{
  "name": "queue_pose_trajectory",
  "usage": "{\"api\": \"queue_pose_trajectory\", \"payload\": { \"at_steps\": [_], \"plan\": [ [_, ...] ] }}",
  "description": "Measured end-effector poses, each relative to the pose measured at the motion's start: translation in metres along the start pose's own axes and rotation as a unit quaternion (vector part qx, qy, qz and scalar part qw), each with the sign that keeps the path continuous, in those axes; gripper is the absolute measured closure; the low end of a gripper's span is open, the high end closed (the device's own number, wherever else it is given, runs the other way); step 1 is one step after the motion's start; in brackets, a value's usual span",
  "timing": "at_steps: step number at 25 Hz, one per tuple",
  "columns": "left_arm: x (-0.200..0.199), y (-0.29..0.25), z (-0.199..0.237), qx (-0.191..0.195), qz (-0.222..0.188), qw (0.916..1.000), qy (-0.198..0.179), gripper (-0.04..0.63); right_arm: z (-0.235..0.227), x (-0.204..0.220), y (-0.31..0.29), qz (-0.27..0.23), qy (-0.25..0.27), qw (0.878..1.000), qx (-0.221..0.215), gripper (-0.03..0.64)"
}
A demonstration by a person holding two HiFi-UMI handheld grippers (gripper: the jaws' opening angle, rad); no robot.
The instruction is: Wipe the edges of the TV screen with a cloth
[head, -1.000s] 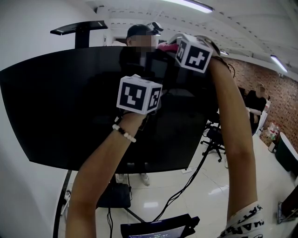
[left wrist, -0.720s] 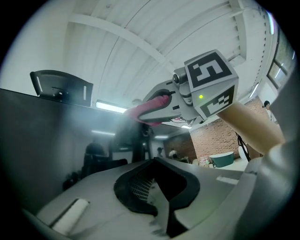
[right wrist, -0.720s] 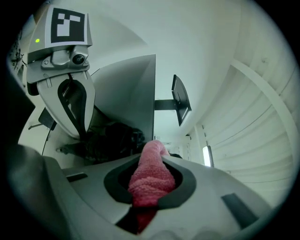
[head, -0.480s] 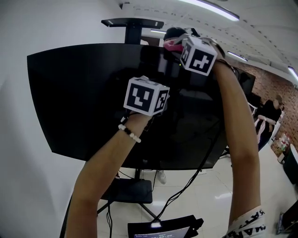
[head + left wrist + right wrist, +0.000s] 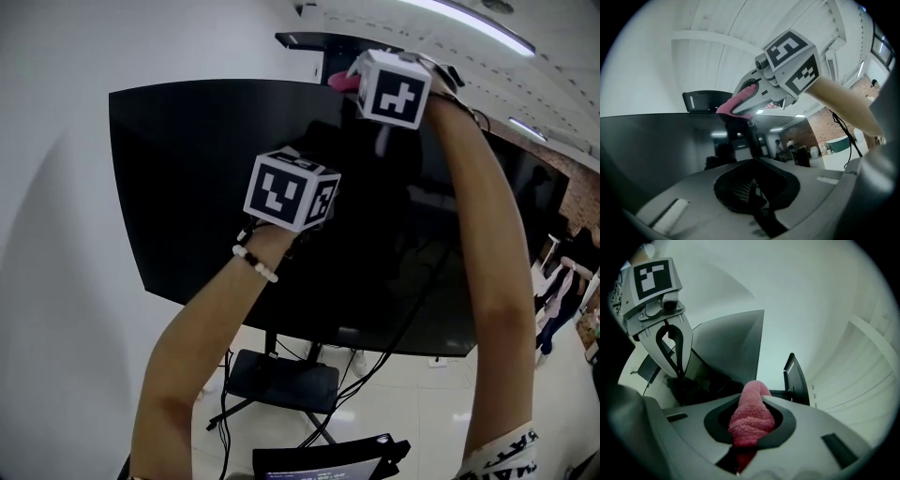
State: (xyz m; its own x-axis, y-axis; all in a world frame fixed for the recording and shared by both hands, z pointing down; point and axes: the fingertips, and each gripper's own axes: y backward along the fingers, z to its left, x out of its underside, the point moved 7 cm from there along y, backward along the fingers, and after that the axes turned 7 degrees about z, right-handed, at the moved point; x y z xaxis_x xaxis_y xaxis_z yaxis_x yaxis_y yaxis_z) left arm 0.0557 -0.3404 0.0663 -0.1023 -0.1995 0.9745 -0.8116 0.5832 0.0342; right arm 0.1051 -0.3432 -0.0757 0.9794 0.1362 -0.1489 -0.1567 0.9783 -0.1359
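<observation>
While the pink cloth [image 5: 751, 420] sits pinched in the right gripper [image 5: 753, 397] at the TV screen's [image 5: 187, 187] top edge, the left gripper [image 5: 753, 161] is pressed together on nothing, in front of the glass below that edge.
Soft and light, the cloth should squash and drag rather than slip, so a deep pinch with its rolled end left proud suits it. The glossy panel likely smears easily. White wall lies left of the screen, shiny floor beneath.

Office-like room: stand-mounted TV [image 5: 187, 187], ceiling strip light [image 5: 469, 21], brick wall [image 5: 825, 129].
</observation>
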Motion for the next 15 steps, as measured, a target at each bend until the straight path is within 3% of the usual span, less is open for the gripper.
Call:
{"api": "queue_pose_trajectory", "payload": {
  "at_steps": [9,15],
  "plan": [
    [0.023,0.046,0.076,-0.026,-0.005,0.9996,0.009,0.595,-0.014,-0.096,-0.035,-0.038,0.016,0.999,-0.001,0.555],
    [0.051,0.106,0.157,-0.034,0.014,0.9993,0.004,0.595,-0.031,-0.196,-0.062,-0.055,0.005,0.998,0.007,0.555]
  ]
}}
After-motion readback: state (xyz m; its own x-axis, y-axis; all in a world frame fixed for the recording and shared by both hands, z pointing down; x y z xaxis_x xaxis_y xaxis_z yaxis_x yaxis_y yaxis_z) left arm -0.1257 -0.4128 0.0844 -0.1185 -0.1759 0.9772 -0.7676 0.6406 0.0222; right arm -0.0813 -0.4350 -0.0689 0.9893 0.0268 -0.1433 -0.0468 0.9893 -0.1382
